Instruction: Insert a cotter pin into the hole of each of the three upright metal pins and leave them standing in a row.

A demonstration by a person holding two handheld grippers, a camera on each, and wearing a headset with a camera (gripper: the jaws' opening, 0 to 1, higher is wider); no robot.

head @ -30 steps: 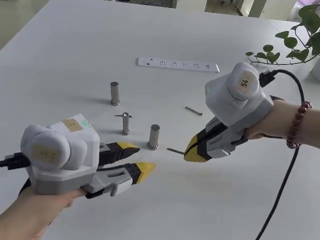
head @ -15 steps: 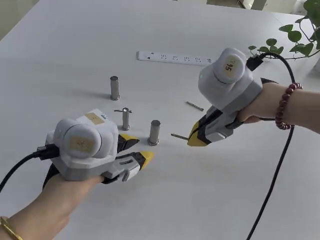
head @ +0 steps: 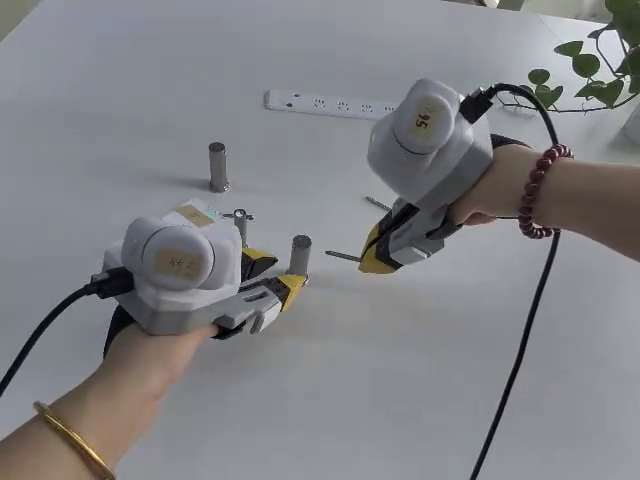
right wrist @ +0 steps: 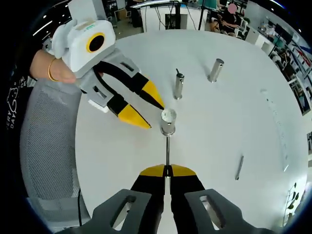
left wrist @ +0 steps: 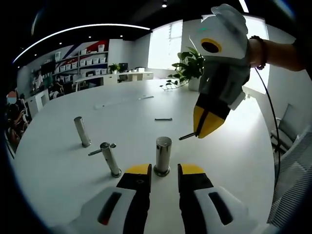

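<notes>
Three grey pins stand upright in a row: far pin (head: 217,166), bare; middle pin (head: 240,230), a cotter (head: 237,214) through its top; near pin (head: 299,255), bare. A second cotter (head: 343,257), level in the right gripper (head: 372,262), points at the near pin. A third cotter (head: 377,204) lies flat beyond.

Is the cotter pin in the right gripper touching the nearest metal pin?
Apart. The left gripper view shows a clear gap between the cotter pin and the metal pin.
</notes>
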